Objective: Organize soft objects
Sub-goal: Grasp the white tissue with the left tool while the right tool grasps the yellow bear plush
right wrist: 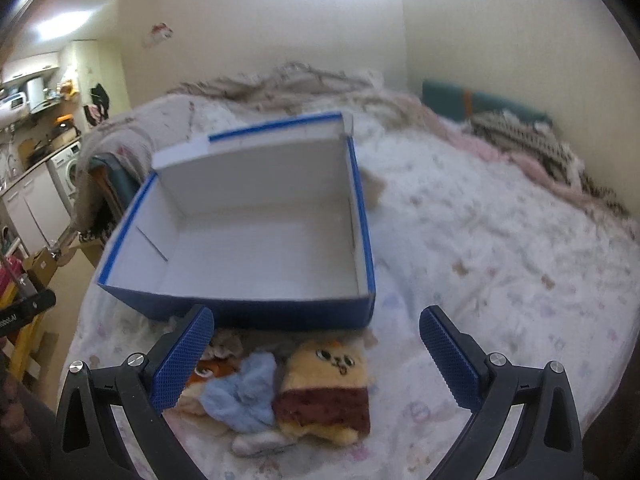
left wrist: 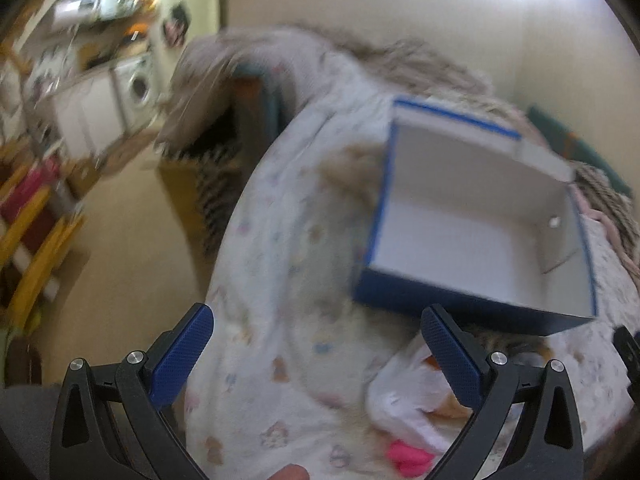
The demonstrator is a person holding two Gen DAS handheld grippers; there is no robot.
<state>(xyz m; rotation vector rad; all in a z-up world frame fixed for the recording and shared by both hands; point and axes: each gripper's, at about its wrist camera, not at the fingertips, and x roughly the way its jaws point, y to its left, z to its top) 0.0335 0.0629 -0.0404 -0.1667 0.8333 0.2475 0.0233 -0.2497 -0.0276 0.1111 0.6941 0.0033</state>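
A blue cardboard box (right wrist: 240,312) with a white inside stands open and empty on the bed; it also shows in the left wrist view (left wrist: 460,304). In front of it lies a heap of soft things: a yellow and brown plush toy (right wrist: 326,388), a light blue cloth (right wrist: 244,396), an orange-patterned piece (right wrist: 210,368) and a white sock (right wrist: 256,442). My right gripper (right wrist: 316,360) is open and empty, just above the heap. My left gripper (left wrist: 316,360) is open and empty above the bedspread, left of a white cloth (left wrist: 404,396) and a pink item (left wrist: 408,456).
The bed has a white patterned bedspread (right wrist: 480,240) with rumpled blankets (right wrist: 540,152) along the wall at the back. The bed's left edge drops to a beige floor (left wrist: 132,248). A kitchen unit with a washing machine (left wrist: 138,82) stands far left.
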